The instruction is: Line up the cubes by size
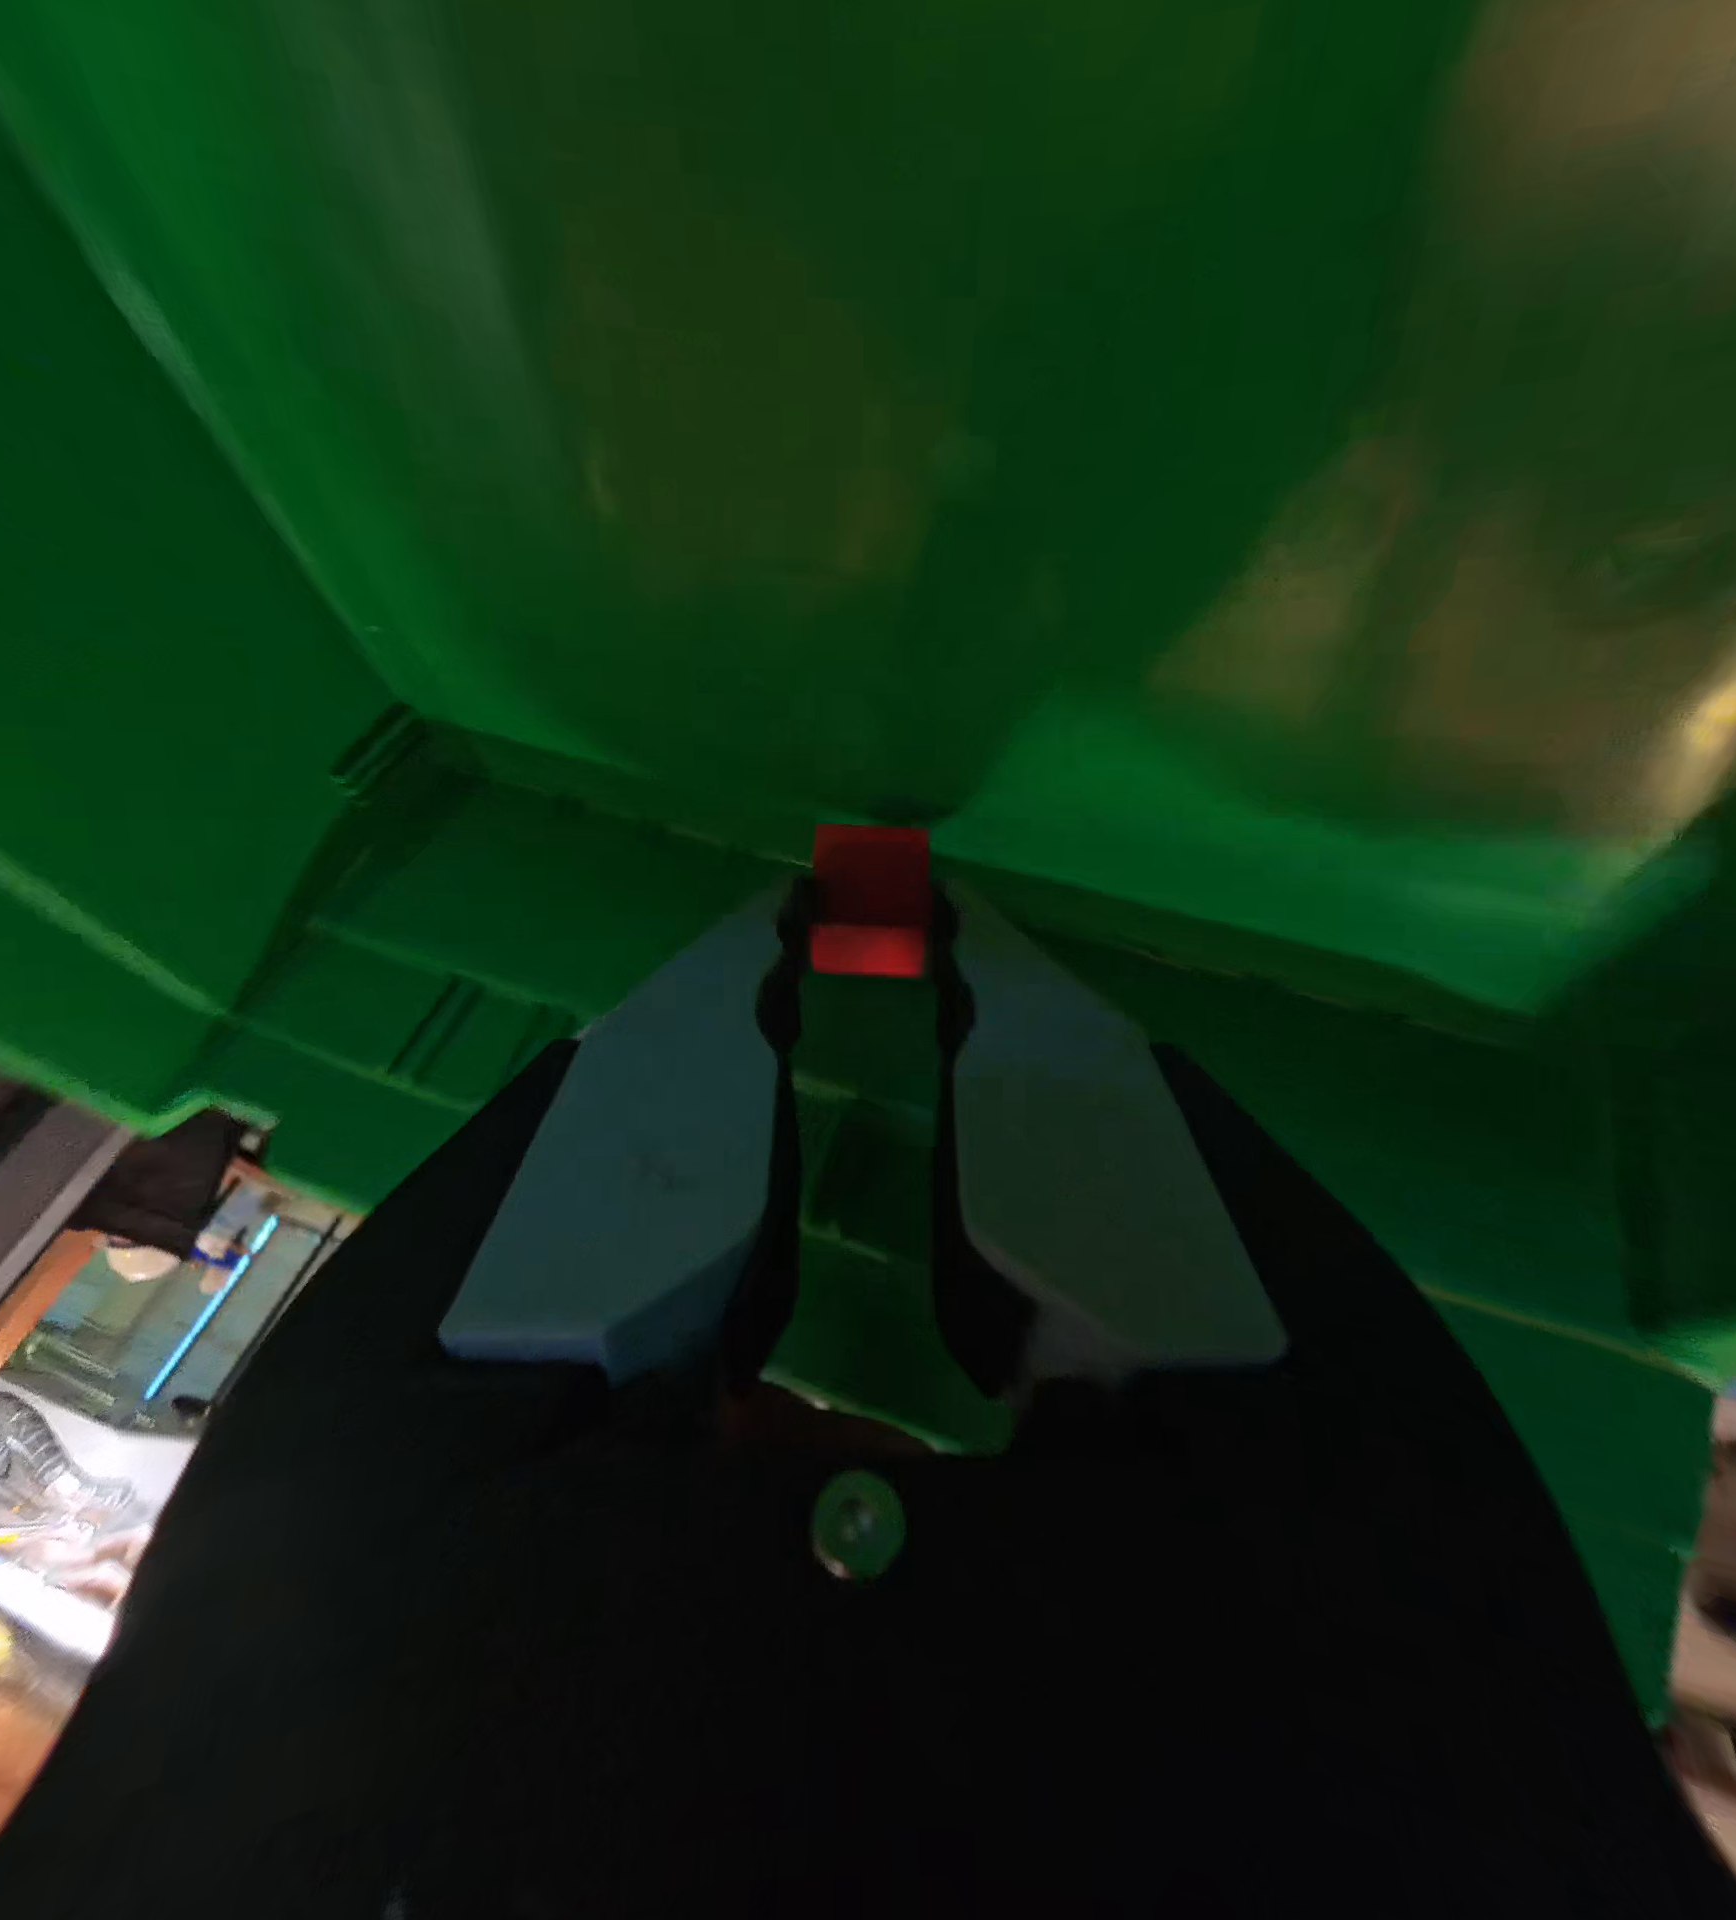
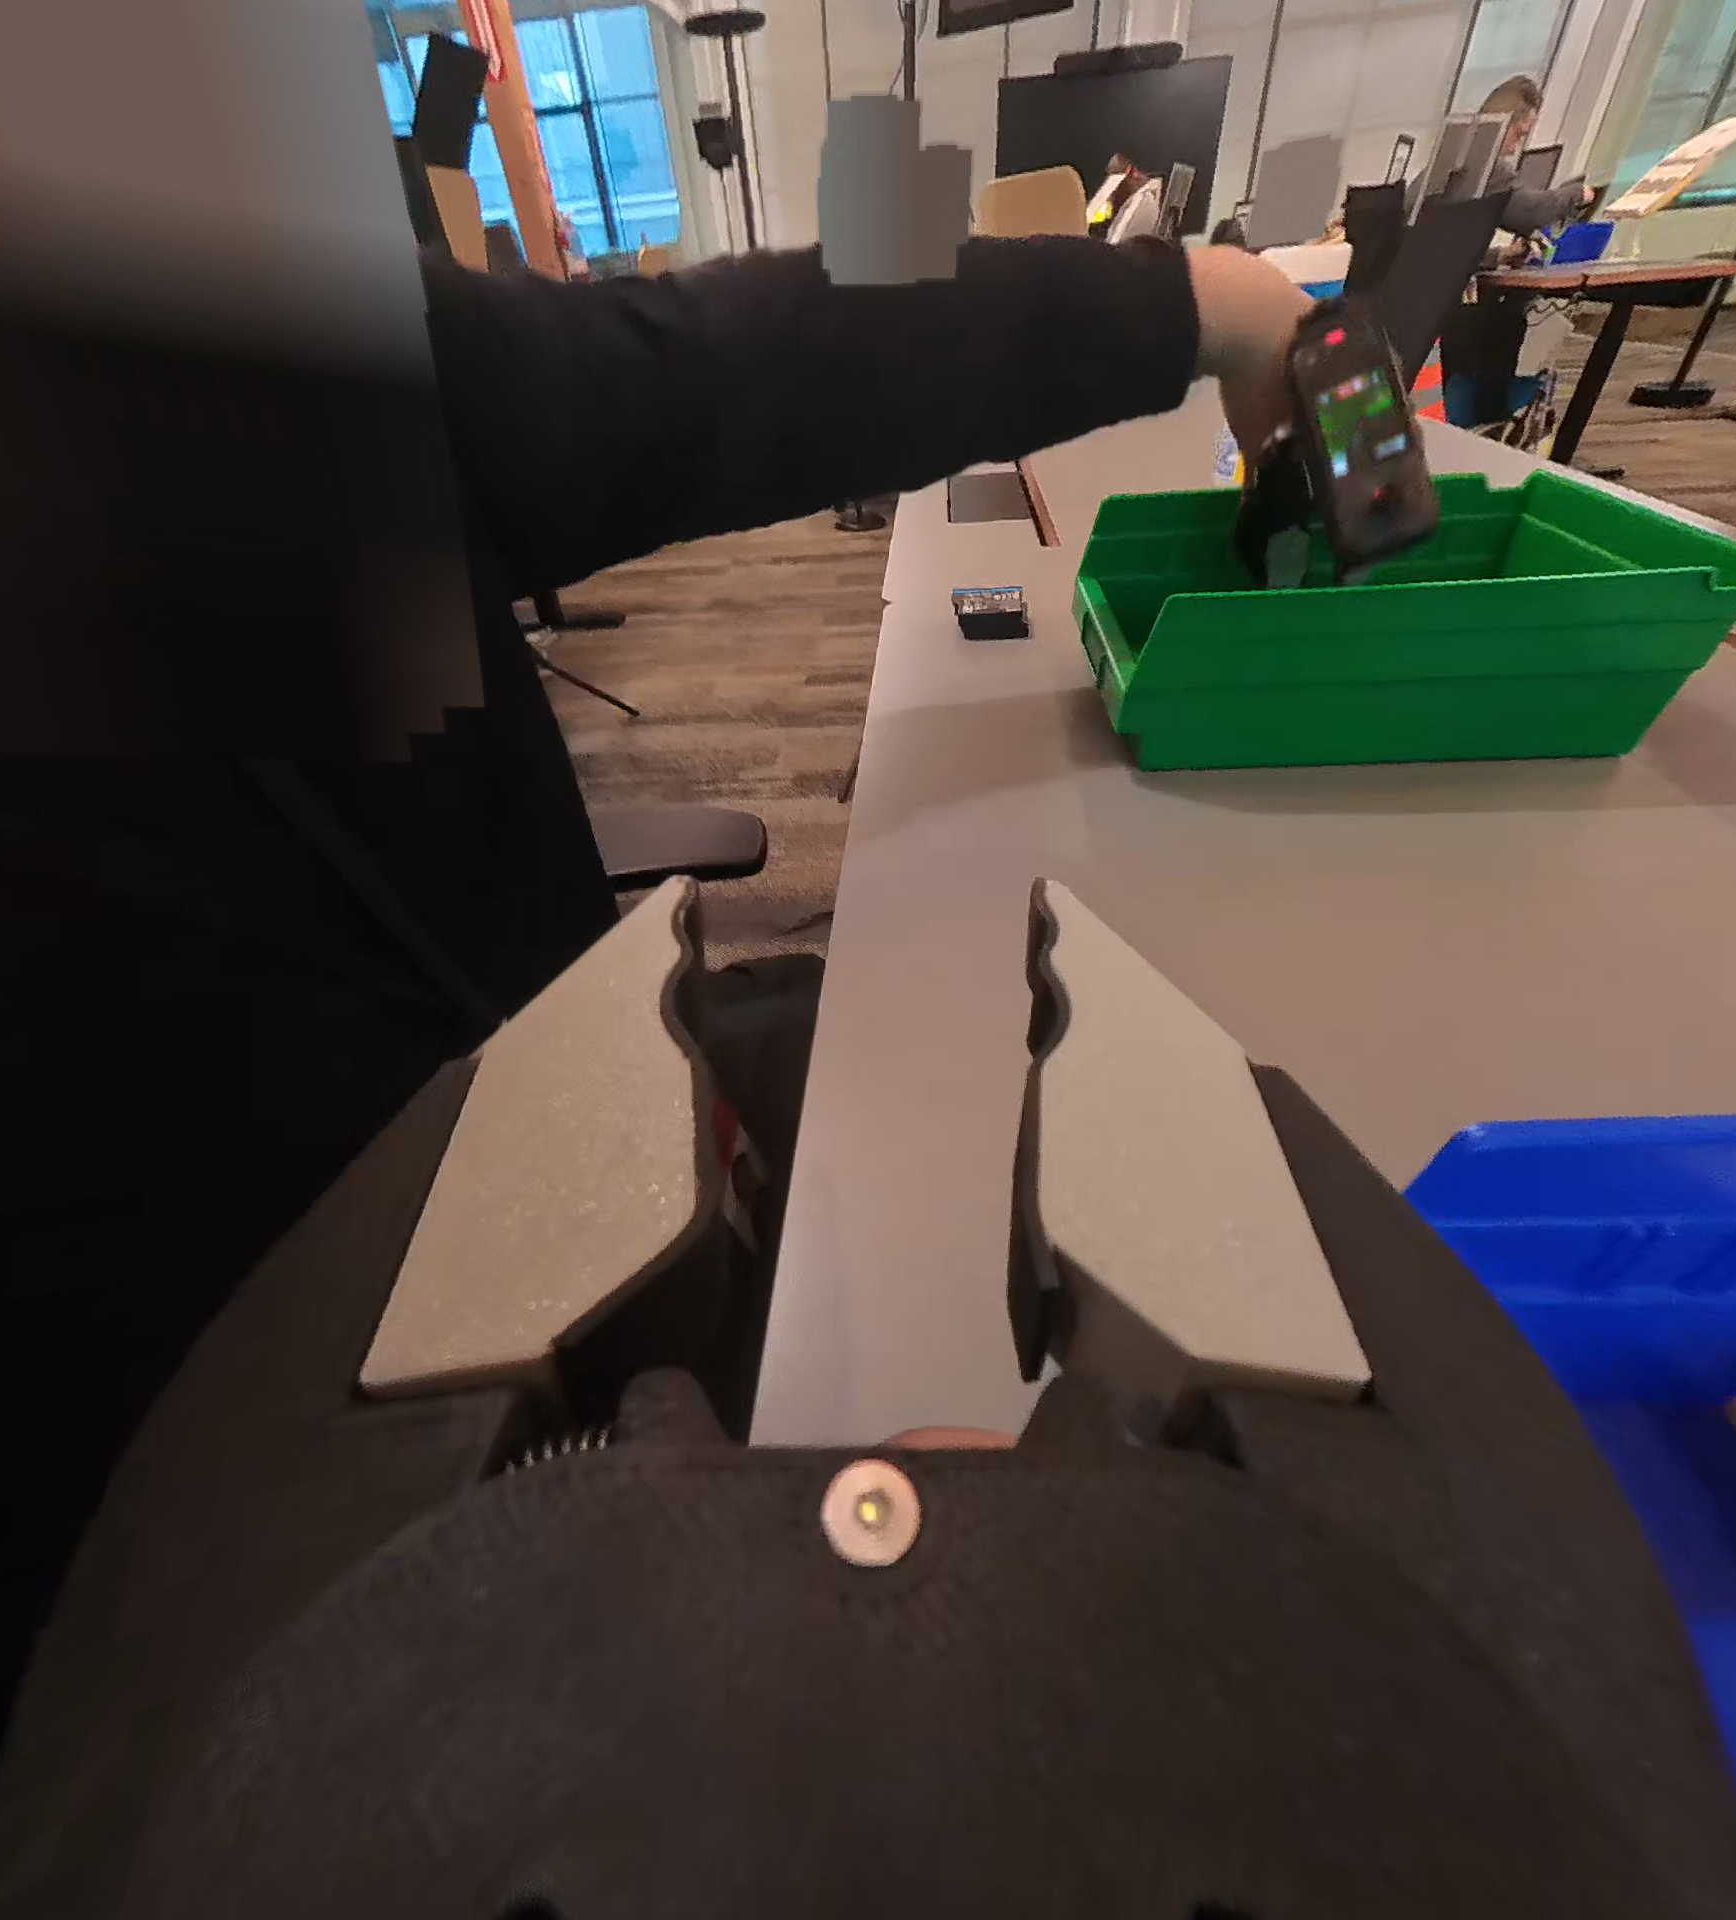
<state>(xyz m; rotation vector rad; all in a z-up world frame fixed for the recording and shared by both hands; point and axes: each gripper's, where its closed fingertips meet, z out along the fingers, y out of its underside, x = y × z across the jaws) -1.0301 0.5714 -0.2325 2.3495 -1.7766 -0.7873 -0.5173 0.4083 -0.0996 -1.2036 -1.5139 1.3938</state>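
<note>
Gripping a small red cube (image 1: 869, 902) at centre frame, the left gripper (image 1: 869, 914) is reaching inside a green plastic bin (image 2: 1363, 665); the right gripper (image 2: 864, 935) is hovering with jaws released over the grey surface (image 2: 1259, 883).

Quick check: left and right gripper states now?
Left gripper: shut on the red cube, inside the green bin.
Right gripper: open, empty, over the table.

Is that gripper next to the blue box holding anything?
No, the right gripper hangs open over the grey table beside the blue bin, with nothing between its fingers.
</note>
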